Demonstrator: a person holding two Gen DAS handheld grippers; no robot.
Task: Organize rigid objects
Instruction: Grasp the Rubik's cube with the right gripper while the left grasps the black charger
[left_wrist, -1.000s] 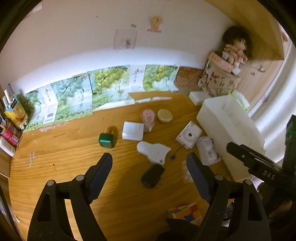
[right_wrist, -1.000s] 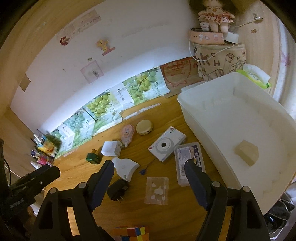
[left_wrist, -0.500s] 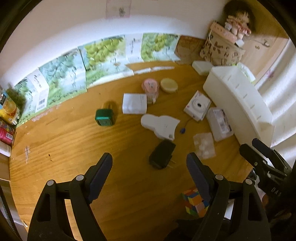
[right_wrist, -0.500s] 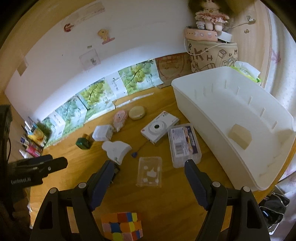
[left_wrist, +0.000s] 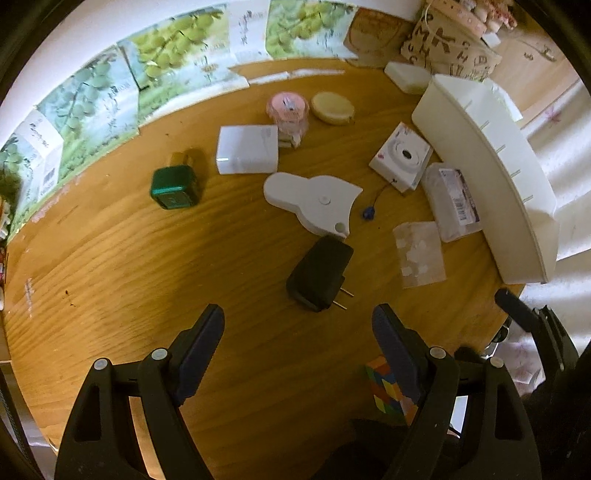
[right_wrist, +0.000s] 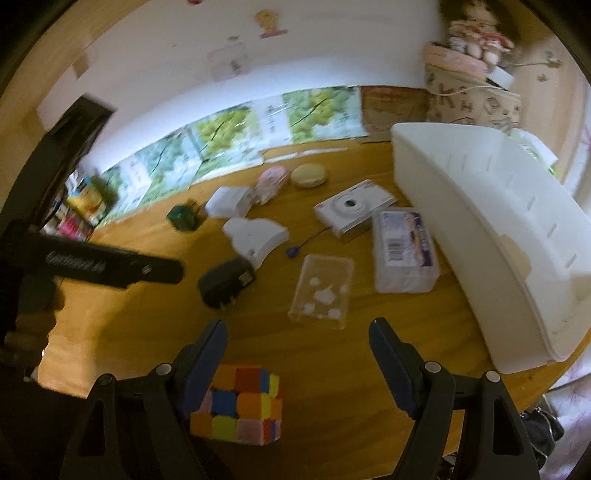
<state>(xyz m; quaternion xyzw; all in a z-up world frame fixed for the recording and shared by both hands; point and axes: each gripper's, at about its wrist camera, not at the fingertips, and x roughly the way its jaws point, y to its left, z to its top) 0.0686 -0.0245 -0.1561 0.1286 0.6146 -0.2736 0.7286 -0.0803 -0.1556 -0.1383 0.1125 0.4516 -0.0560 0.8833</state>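
A round wooden table (left_wrist: 147, 288) stands against a white wall (right_wrist: 166, 85), with grape-printed boxes (left_wrist: 162, 70) lined along its far edge. A doll (right_wrist: 476, 33) sits on a lettered fabric bag (right_wrist: 476, 99) at the far right corner of the room. Taking the white bin (right_wrist: 480, 221) as the landmark: it sits at the table's right edge with a pale block (right_wrist: 517, 254) inside. Just beside its near wall lies a labelled plastic box (right_wrist: 404, 251), and behind that a white instant camera (right_wrist: 351, 210). Further from the bin lie a clear case (right_wrist: 321, 295), a white tape dispenser (left_wrist: 314, 199), a black plug adapter (left_wrist: 319, 273), a white box (left_wrist: 247, 149), a pink roll (left_wrist: 288, 110), a round compact (left_wrist: 332, 107) and, farthest off, a green cube (left_wrist: 173, 186). A colour puzzle cube (right_wrist: 240, 404) sits near the front edge.

The left gripper (left_wrist: 297, 332) hovers above the table, tilted down, its tongs spread wide and empty, the adapter just ahead. The right gripper (right_wrist: 295, 339) also hangs over the table with tongs wide apart, holding nothing; the puzzle cube lies by its left finger (right_wrist: 205, 354)
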